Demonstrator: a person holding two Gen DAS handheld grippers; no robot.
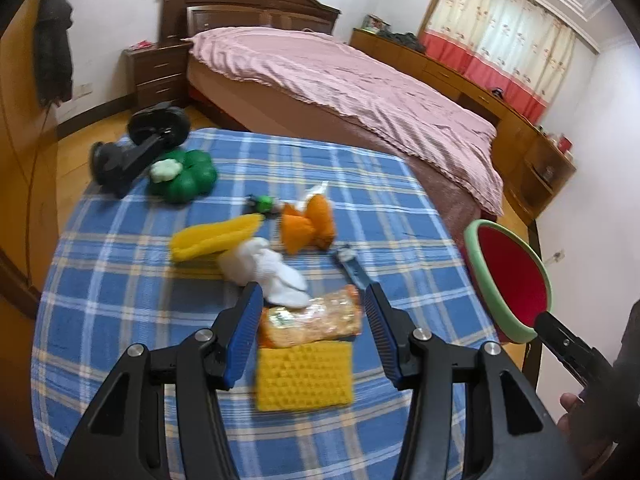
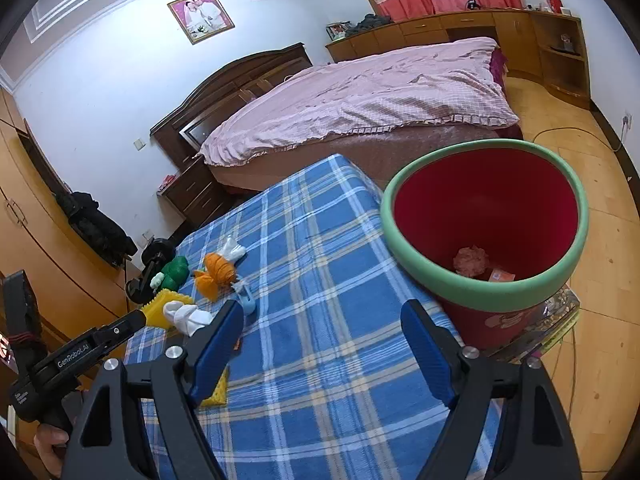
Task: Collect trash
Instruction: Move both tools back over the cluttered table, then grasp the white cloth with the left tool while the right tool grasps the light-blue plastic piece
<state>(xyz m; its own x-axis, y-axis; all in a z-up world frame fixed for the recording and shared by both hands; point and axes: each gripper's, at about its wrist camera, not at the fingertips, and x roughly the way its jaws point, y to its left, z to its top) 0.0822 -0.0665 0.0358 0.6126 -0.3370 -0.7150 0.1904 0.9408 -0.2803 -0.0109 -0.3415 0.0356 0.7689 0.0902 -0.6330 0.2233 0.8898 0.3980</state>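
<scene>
The left gripper (image 1: 312,312) hangs wide open with nothing held, its fingers either side of a crinkly snack wrapper (image 1: 310,322) on the checked tablecloth (image 1: 120,240), beside a white tissue (image 1: 268,270); the wrapper looks light, thin and slippery, so pinch it across its bunched middle; the right gripper (image 2: 322,344) is likewise open and empty, near the red bin (image 2: 480,216), which seems to hold a few scraps already.

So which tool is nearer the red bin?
Right. The right tool is open beside the red bin at the table's edge; the left tool is open over the snack wrapper, farther off.
</scene>
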